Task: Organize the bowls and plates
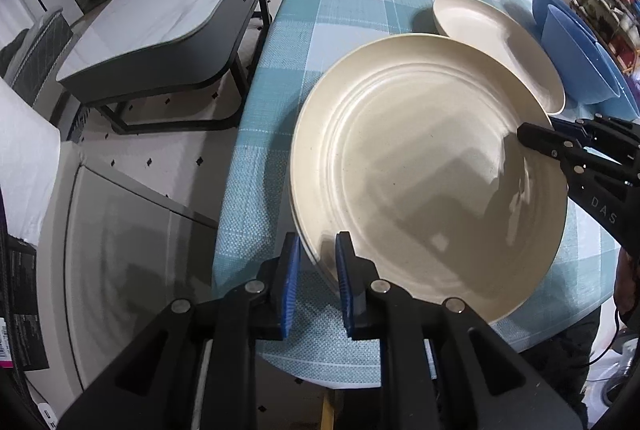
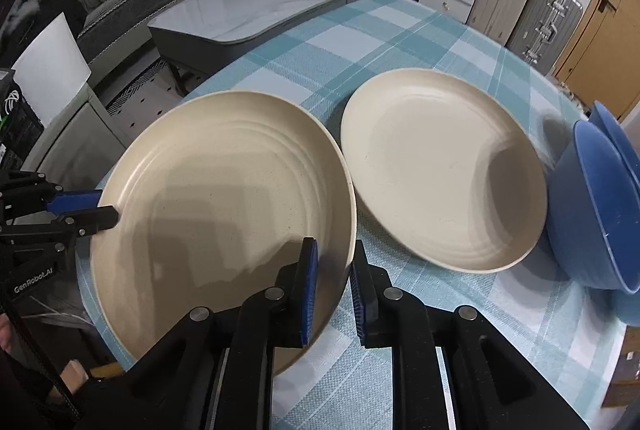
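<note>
While both claws point steeply down at the checked tabletop (image 2: 420, 42), the scene reads as follows.

Left claw (image 1: 318, 254): its blue pads straddle the near-left rim of the large cream plate (image 1: 428, 174); whether they still press on the rim cannot be told.
Right claw (image 2: 334, 262): closed on the same plate's right rim, one pad inside, one outside.
Large cream plate: held between the two claws at opposite edges, near side of the tabletop, tilted in the right wrist view.
Second cream plate (image 2: 440, 166): lies just right of and beyond the held one, rims nearly meeting.
Blue bowls (image 2: 596, 206): nested and leaning at the far right, just beside the second plate.
Grey low table (image 1: 160, 30): off the tabletop's left edge, on the floor.
</note>
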A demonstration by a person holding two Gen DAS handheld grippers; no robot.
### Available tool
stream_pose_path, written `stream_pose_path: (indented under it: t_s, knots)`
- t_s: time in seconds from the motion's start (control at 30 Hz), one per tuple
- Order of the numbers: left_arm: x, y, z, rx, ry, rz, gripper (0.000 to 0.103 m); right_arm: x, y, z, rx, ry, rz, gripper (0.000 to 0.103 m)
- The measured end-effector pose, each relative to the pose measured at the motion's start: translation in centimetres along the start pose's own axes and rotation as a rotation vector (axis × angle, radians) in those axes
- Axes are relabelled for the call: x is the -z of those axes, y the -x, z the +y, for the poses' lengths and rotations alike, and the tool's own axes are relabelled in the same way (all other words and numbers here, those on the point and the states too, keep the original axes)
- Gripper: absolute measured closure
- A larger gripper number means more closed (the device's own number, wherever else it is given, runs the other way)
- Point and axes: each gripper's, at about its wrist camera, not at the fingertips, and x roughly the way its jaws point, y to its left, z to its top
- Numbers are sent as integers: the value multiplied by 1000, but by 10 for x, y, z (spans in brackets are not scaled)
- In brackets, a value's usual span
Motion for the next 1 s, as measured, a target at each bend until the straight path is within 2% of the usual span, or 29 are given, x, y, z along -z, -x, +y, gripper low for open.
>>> stream_pose_path:
  t_s: [0.17,0.4,0.57,0.77,1.0]
  knots:
    - [1,-1,1,19,13,0,87,2,-7,0,-4,7,27,86]
    - [0,-2,5,43,29,4,87,1,-12,-13,-99,-61,59,86]
    - [0,-1,8,62,47,4,87,-2,-15,-18,-136,-69,74,86]
    - [0,-1,10,72,57,2,87,-3,-14,-4,-59,21,70,84]
    - [1,-2,13,87,68,0,87,-5,-13,22,100,204,78,81]
